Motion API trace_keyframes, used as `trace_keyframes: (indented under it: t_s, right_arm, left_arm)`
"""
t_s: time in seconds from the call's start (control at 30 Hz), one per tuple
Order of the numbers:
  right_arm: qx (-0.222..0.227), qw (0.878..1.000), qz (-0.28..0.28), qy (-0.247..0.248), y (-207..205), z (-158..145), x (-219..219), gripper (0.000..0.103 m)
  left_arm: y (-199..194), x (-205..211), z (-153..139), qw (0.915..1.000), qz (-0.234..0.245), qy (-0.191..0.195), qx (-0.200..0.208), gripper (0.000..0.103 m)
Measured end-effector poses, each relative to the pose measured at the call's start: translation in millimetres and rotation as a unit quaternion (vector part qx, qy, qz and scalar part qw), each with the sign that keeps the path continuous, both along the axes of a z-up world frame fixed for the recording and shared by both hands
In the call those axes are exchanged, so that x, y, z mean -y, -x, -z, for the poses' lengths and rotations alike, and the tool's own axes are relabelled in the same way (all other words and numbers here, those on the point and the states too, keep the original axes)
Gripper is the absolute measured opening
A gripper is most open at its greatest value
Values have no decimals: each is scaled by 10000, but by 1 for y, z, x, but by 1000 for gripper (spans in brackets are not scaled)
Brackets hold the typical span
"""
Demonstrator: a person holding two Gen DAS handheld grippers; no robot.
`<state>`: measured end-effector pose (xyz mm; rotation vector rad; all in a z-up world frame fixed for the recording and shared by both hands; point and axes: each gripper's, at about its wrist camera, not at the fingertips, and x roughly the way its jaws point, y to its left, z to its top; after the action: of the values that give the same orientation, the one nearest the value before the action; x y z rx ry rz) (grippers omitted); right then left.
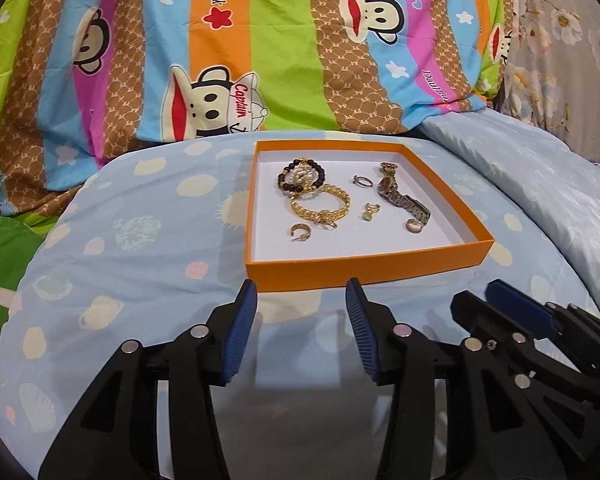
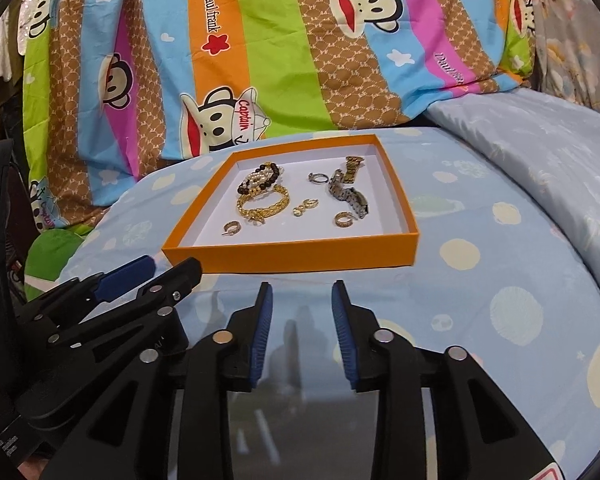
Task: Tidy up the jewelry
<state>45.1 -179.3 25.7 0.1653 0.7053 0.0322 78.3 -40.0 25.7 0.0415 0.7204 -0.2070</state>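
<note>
Left tongs (image 1: 302, 300), right tongs (image 2: 302, 300): both agape, empty, short of orange tray (image 1: 364, 266) on bed. Inside: gold bracelet (image 1: 320, 204), watch (image 1: 400, 194), earrings. Light, slippery; pinch bracelet's chain edge.

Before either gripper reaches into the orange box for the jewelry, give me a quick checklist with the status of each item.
1. Left gripper open, empty: ok.
2. Right gripper open, empty: ok.
3. Orange box uncovered, flat on the blue sheet: ok.
4. Gold hoop earring apart from other pieces: ok.
5. Gold chain bracelet clear of the bead bracelet: not ok, they touch.
6. Watch clasp fastened: cannot tell.
</note>
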Motion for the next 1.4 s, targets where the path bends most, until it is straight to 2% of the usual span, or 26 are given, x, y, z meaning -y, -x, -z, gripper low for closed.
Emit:
trace_keyframes:
  t_s: [0.1, 0.33, 0.53, 1.4]
  right_arm:
    - [-7, 10000, 84, 49, 3, 0, 1, 43]
    - [-124, 9993, 301, 196, 5, 3, 1, 55]
    - [-258, 9986, 453, 130, 3, 7, 8, 66]
    - [-359, 9971, 548, 374, 1, 8, 2, 69]
  left_arm:
    - [1, -5, 2, 9998, -168, 6, -64, 55]
    - [1, -9, 4, 9991, -411, -69, -118, 62]
    - [-2, -11, 6, 9982, -551, -147, -182, 68]
    - [-5, -10, 11, 9953, -822, -422, -299, 69]
